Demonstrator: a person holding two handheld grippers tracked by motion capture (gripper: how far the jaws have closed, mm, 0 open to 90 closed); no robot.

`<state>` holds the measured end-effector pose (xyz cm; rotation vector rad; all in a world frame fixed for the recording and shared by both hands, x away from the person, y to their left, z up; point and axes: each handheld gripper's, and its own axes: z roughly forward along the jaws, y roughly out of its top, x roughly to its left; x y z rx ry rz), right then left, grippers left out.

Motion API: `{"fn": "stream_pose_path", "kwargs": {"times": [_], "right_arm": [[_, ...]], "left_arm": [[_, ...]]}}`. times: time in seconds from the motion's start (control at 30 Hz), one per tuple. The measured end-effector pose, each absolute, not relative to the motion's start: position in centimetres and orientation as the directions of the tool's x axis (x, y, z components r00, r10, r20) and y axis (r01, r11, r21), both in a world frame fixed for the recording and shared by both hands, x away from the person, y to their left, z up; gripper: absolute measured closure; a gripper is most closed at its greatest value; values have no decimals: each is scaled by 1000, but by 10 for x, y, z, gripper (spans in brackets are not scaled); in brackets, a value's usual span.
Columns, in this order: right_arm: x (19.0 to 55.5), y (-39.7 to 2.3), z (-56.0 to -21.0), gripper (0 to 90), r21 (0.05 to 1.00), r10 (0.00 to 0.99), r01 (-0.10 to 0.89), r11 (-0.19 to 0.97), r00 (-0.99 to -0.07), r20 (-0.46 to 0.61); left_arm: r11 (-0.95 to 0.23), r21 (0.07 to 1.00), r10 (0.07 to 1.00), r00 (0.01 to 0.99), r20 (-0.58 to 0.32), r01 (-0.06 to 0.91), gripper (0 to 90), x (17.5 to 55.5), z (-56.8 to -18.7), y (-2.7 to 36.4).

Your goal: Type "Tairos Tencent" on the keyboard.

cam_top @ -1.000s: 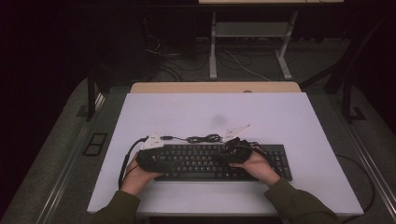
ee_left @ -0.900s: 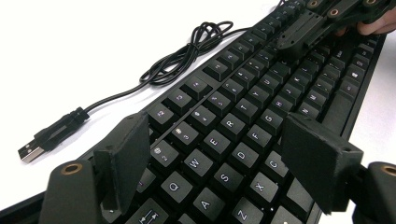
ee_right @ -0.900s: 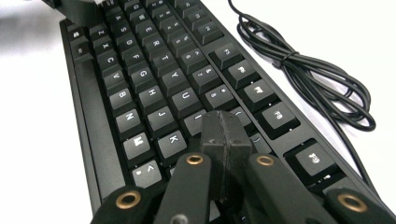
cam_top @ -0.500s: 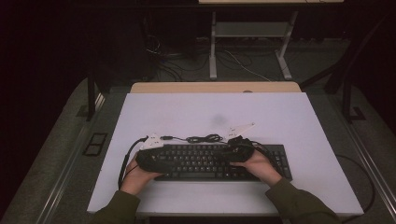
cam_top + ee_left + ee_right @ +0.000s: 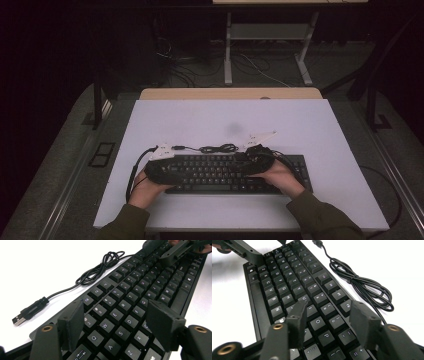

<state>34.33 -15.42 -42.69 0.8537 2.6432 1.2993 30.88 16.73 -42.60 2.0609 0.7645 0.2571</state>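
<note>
Lying across the near half of the white table (image 5: 310, 125), the black keyboard (image 5: 220, 172) has both tools over it. Its cable (image 5: 100, 267), bundled in loose loops, rests on the table just beyond the far edge, with the USB plug (image 5: 18, 320) lying free near the left end. The left tool (image 5: 120, 322) hovers over the left-hand letter keys, jaws well apart after closing a little, nothing between them. The right tool (image 5: 328, 315) hangs over the right-hand keys, jaws just opened partway, gripping nothing.
</note>
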Motion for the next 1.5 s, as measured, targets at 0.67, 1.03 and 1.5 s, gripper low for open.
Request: {"fn": "stream_pose_path", "kwargs": {"times": [0.67,1.03,1.5], "right_arm": [[346,-160,-427,402,754,527,457,471,-832,174],[346,-160,-427,403,754,529,457,471,-831,172],[345,-160,-427,403,754,528,454,474,-832,169]], "left_arm": [[-463,773,595,798,-92,434,729,307,-428,166],[-489,744,584,804,-110,457,888,308,-429,163],[-503,731,577,809,-114,461,887,308,-431,160]]}}
